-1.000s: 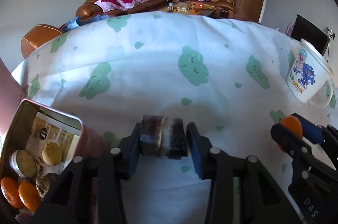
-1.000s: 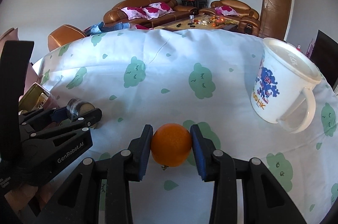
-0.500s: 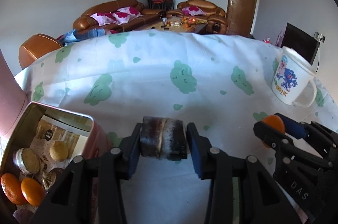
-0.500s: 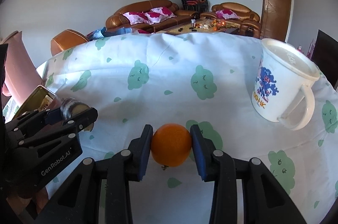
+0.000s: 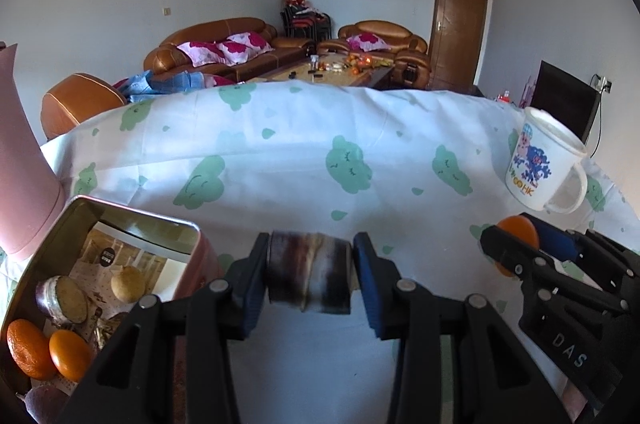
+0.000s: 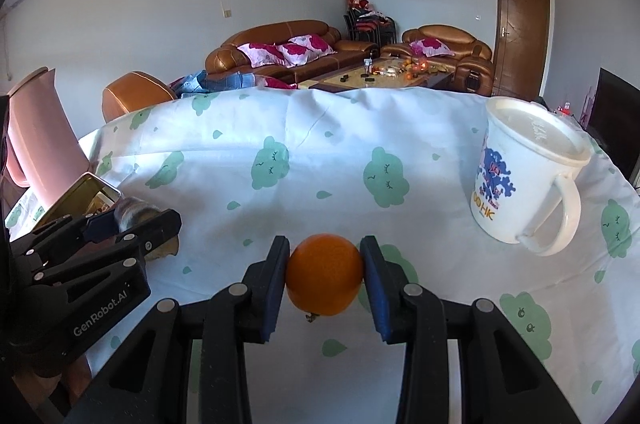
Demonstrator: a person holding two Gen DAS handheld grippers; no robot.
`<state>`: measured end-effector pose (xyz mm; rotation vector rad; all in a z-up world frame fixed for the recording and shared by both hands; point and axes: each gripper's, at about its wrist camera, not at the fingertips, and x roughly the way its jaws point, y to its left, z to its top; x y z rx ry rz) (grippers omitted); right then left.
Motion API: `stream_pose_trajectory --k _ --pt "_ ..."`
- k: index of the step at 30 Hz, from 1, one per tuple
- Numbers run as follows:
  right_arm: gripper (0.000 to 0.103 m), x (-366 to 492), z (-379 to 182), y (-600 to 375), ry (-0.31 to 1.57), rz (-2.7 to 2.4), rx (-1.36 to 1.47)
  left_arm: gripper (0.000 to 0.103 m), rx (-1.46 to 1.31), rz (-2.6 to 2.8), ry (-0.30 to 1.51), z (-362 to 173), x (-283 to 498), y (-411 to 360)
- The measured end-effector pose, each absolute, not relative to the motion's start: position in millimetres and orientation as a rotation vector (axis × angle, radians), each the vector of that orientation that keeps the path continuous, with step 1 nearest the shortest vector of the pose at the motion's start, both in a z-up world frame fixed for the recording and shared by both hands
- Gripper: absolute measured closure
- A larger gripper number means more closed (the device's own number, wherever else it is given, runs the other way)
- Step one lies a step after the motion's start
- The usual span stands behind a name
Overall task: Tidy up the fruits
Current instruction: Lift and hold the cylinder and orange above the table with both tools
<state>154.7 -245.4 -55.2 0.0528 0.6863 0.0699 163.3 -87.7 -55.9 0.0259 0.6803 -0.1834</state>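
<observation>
Now both tongs loaded, tin [image 5: 120, 214] near left.
Left gripper [image 5: 310, 274] clamps sugarcane chunk [image 5: 308, 272]; right gripper [image 6: 324, 274] clamps orange [image 6: 324, 274]; we lower into tin before releasing.

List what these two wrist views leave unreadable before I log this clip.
- Tin contents: left wrist view, lower part cut off by frame edge and gripper arm.
- Dark striped piece in left gripper: kind unclear; blurred in right wrist view.
- Mug contents: lid covers it.
- Orange underside: hidden, right gripper.
</observation>
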Motion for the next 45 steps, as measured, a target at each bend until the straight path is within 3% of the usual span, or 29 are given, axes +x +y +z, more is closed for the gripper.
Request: stream_pose_trajectory --k 45 --pt "0.064 128.3 -41.0 -239.9 0.553 0.070 0.032 0.061 0.065 -0.157 0.515 -40.0 128.5 -87.5"
